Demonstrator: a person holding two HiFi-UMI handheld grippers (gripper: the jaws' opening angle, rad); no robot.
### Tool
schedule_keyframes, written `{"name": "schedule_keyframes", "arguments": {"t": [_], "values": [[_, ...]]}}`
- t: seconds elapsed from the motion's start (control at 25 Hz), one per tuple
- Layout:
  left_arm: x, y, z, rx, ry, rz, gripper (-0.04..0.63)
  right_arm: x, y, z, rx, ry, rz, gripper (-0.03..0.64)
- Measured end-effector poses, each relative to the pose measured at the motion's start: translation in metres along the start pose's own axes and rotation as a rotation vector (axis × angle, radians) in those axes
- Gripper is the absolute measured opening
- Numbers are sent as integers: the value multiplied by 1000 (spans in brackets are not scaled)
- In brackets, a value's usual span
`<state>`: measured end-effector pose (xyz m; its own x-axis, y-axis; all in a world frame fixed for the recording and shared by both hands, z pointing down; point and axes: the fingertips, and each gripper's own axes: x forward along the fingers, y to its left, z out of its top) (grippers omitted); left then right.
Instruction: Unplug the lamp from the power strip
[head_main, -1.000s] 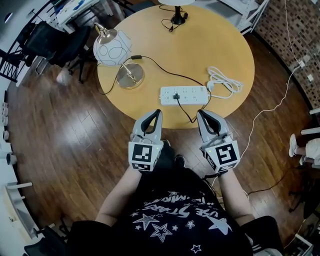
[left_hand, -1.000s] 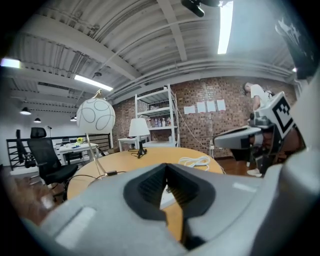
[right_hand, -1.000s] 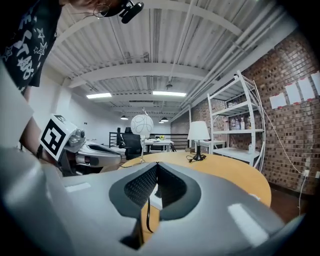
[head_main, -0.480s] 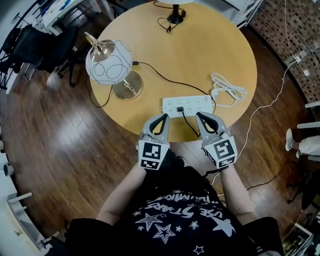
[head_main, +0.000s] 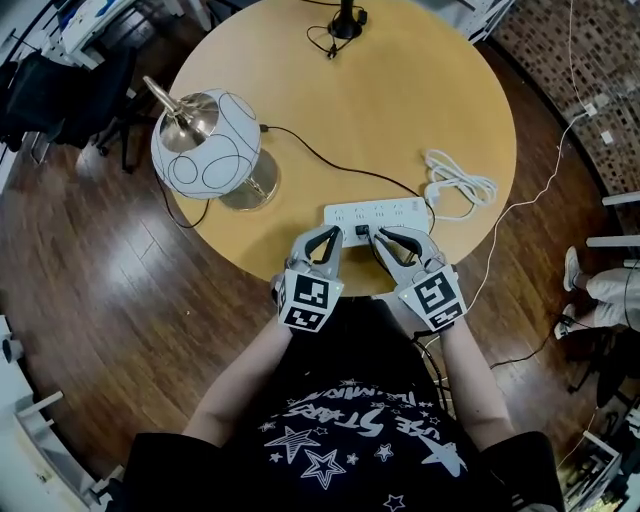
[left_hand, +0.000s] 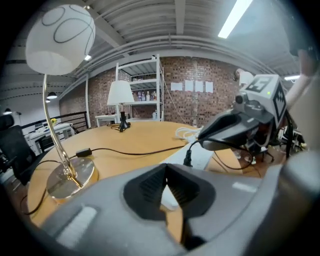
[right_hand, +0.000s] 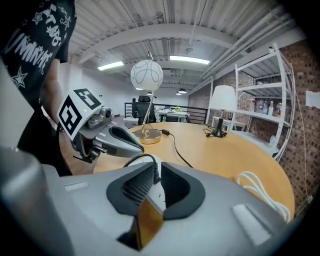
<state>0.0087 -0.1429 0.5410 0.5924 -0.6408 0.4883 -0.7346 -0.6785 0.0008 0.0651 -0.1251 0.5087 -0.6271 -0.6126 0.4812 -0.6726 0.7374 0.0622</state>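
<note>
Barely begun. Still to do: grip the black plug (left_hand: 188, 160), seated in the white power strip (head_main: 395, 211) near the front edge of the desk (head_main: 400, 90), and pull it free. Corded back to the lamp (head_main: 205, 155) at the left.

Right hand-held gripper (right_hand: 156, 169): jaws just been opening, now a narrow slot lined up on the plug. Seemingly not pinching it, though hard to judge.

Left hand-held gripper (left_hand: 165, 167): tips together, holding nothing, just beside the strip's near end.

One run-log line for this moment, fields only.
step: reach plug | left gripper: shut, near power strip | right gripper: jaws just opening, plug between tips, not gripped | lamp: plugged in
</note>
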Motion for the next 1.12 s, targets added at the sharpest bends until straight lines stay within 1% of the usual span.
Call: {"name": "schedule_keyframes", "arguments": {"t": [0.08,0.2,0.36,0.48,0.6,0.64,0.72,0.84,0.92,1.04,1.12], "values": [[6,-1,-4,-9,26,-1,5,5,1,-5,-3,14,41,83],[12,-2,-8,-13,65,1,5,13,3,-12,-13,38,108,111],[18,-7,-9,3,109,1,5,21,9,-19,-39,46,205,144],[20,-9,-13,23,151,-4,5,30,15,-20,-105,64,260,146],[26,-8,-16,24,186,-2,5,37,13,-20,-169,98,280,141],[27,-7,-17,21,193,-1,5,38,13,-20,-186,106,287,113],[27,-5,-19,20,204,-2,5,39,16,-21,-213,111,302,96],[27,-6,-19,54,231,-7,5,38,19,-20,-250,124,313,98],[28,-7,-19,71,252,-11,5,40,21,-20,-273,141,314,110],[28,-6,-19,32,278,-17,5,44,25,-21,-285,161,325,103],[29,-7,-19,30,298,-19,5,44,25,-21,-273,160,329,102]]}}
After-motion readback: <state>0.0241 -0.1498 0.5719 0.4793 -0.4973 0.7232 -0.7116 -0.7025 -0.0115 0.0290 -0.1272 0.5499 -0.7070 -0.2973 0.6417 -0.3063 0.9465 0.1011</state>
